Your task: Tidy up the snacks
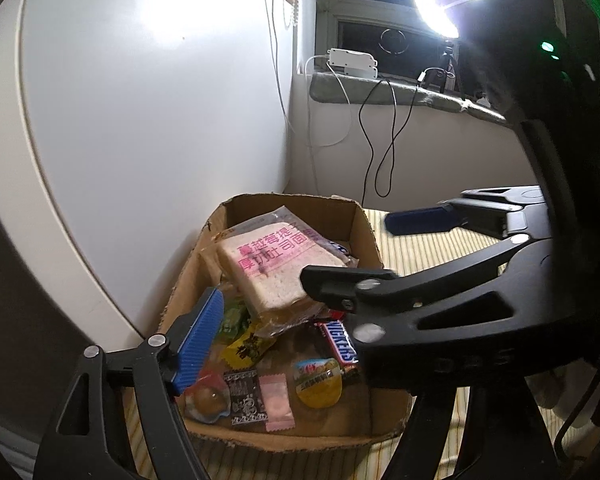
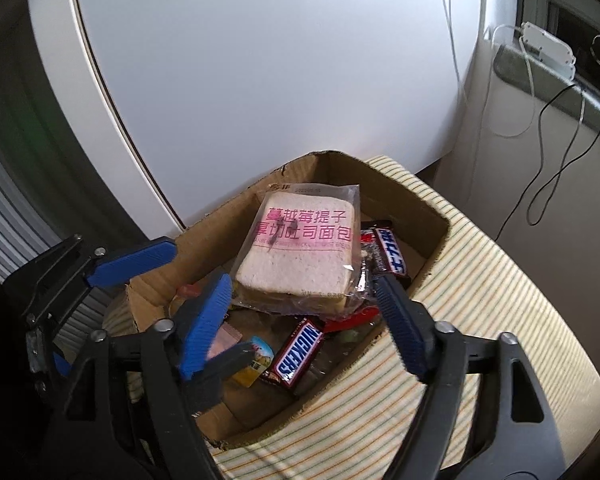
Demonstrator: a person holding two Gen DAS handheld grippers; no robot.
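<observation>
Only leftward: pink sachet (image 1: 275,402) beside black packet (image 1: 246,396).

Matt cardboard box (image 2: 416,216) holds glossy (clear plastic) bread wrapper (image 2: 300,252).

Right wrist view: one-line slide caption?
Open right gripper hovers over a brown cardboard box of snacks, its blue-padded fingers flanking the clear-wrapped sliced bread pack lying atop Snickers bars.

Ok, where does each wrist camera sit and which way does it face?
Left wrist: on the left gripper, above the cardboard box, facing the windowsill; one blue pad shows, plus the right gripper.
Right wrist: on its gripper, looking down into the box toward the white panel; both pads flank the bread bag.
Shared: box, bread bag, Snickers bar.
</observation>
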